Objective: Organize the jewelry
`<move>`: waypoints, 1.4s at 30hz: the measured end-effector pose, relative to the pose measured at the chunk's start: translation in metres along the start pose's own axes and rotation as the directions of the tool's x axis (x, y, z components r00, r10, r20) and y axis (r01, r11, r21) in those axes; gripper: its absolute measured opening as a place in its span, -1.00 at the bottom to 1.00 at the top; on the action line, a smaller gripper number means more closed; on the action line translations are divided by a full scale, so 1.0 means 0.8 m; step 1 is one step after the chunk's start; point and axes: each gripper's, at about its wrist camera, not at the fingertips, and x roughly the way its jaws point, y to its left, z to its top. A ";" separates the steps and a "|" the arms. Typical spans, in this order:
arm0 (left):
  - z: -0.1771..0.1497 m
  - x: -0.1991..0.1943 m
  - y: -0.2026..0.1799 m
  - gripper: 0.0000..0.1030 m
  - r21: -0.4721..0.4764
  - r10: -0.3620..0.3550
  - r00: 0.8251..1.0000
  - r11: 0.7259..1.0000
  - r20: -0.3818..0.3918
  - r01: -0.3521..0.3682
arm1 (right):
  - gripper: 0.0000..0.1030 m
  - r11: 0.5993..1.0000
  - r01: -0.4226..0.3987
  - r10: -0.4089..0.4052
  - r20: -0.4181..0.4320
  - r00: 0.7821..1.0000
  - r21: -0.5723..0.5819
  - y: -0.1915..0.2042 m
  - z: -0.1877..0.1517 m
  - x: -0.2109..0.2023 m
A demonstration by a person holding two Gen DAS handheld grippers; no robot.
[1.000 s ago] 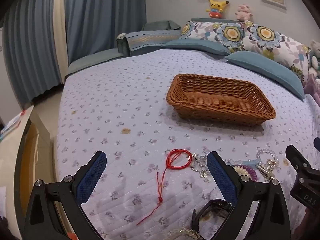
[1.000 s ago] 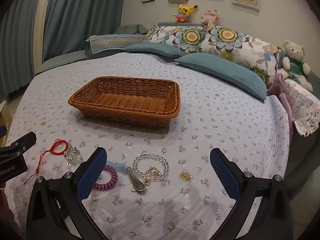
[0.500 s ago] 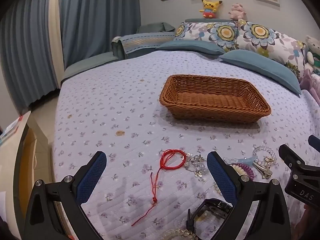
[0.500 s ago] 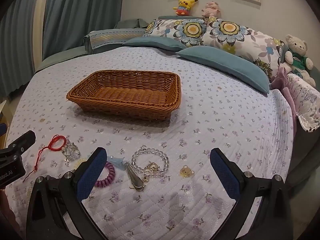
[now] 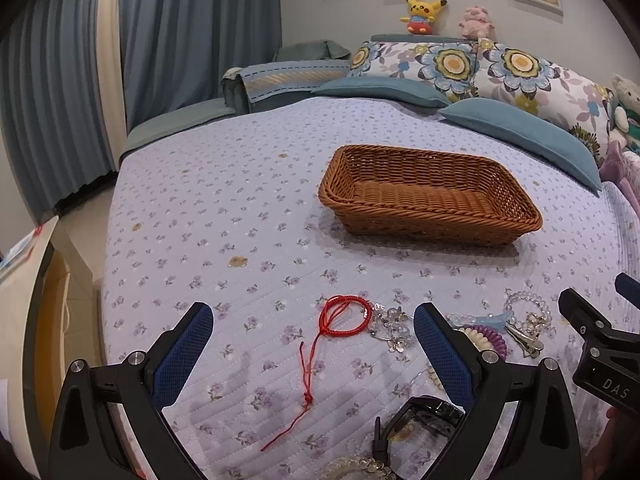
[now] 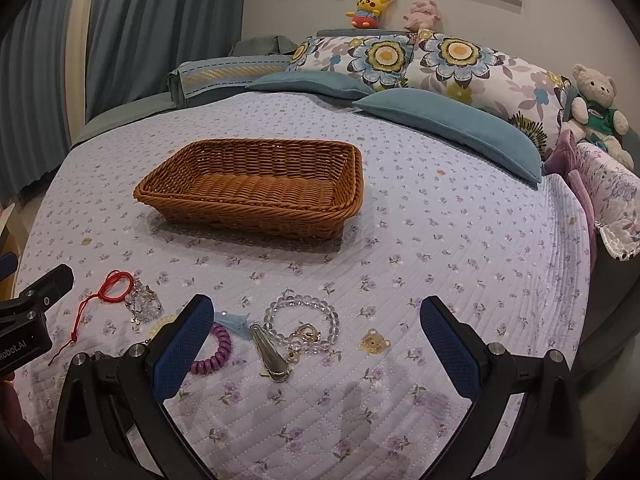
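On the quilt, well short of the basket, the jewelry is scattered in a loose row. A red cord bracelet with a long knotted tail lies farthest left of the basket, touching a crystal flower piece. Nearer the basket's right end are seen a purple coil band, a pale blue clip, a metal clip, a clear bead bracelet with a gold clasp, and a small gold bear charm. A black watch lies closest to the camera. The basket is woven brown wicker, rectangular and shallow, with nothing in it. The left gripper and right gripper are held spread wide above the quilt, gripping nothing.
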 end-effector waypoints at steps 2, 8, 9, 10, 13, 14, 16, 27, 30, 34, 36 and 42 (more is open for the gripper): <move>0.000 0.000 -0.001 0.95 0.000 0.001 1.000 1.000 0.000 -0.001 | 1.00 1.000 -0.001 0.001 -0.003 1.000 0.002 0.000 0.000 0.000; -0.002 0.000 -0.002 0.95 -0.006 -0.001 1.000 1.000 -0.003 0.001 | 1.00 1.000 -0.004 0.004 -0.009 1.000 0.009 -0.003 0.000 0.004; -0.002 0.001 -0.001 0.95 -0.007 -0.002 1.000 1.000 -0.004 0.002 | 1.00 1.000 -0.005 0.005 -0.011 1.000 0.010 -0.003 0.000 0.004; -0.002 0.001 -0.001 0.95 -0.008 -0.004 1.000 1.000 -0.005 0.004 | 1.00 1.000 -0.006 0.006 -0.013 1.000 0.010 -0.003 0.000 0.005; -0.003 0.003 0.000 0.95 -0.012 -0.007 1.000 1.000 -0.009 0.007 | 1.00 1.000 -0.009 0.009 -0.017 1.000 0.010 -0.002 0.000 0.006; -0.003 0.003 0.000 0.95 -0.012 -0.009 1.000 1.000 -0.010 0.008 | 1.00 1.000 -0.009 0.009 -0.017 1.000 0.009 -0.002 -0.001 0.006; -0.002 0.004 0.001 0.95 -0.015 -0.016 1.000 1.000 -0.018 0.016 | 1.00 1.000 -0.009 0.009 -0.018 1.000 0.008 -0.001 -0.001 0.007; -0.003 0.008 0.002 0.95 -0.023 -0.027 0.999 0.999 -0.032 0.026 | 1.00 1.000 -0.011 0.011 -0.020 1.000 0.006 -0.001 -0.001 0.007; -0.003 0.009 0.002 0.95 -0.025 -0.038 0.999 0.999 -0.038 0.037 | 1.00 1.000 -0.012 0.012 -0.019 1.000 0.005 -0.001 -0.001 0.007; -0.003 0.009 0.003 0.95 -0.026 -0.037 0.999 0.999 -0.036 0.036 | 1.00 1.000 -0.012 0.012 -0.020 1.000 0.006 -0.001 -0.001 0.007; -0.003 0.009 0.004 0.95 -0.031 -0.041 0.999 0.999 -0.036 0.040 | 1.00 1.000 -0.016 0.016 -0.020 1.000 0.008 -0.001 -0.001 0.007; -0.002 0.009 0.004 0.95 -0.035 -0.046 0.998 0.998 -0.037 0.044 | 1.00 1.000 -0.019 0.020 -0.022 1.000 0.007 -0.001 -0.002 0.007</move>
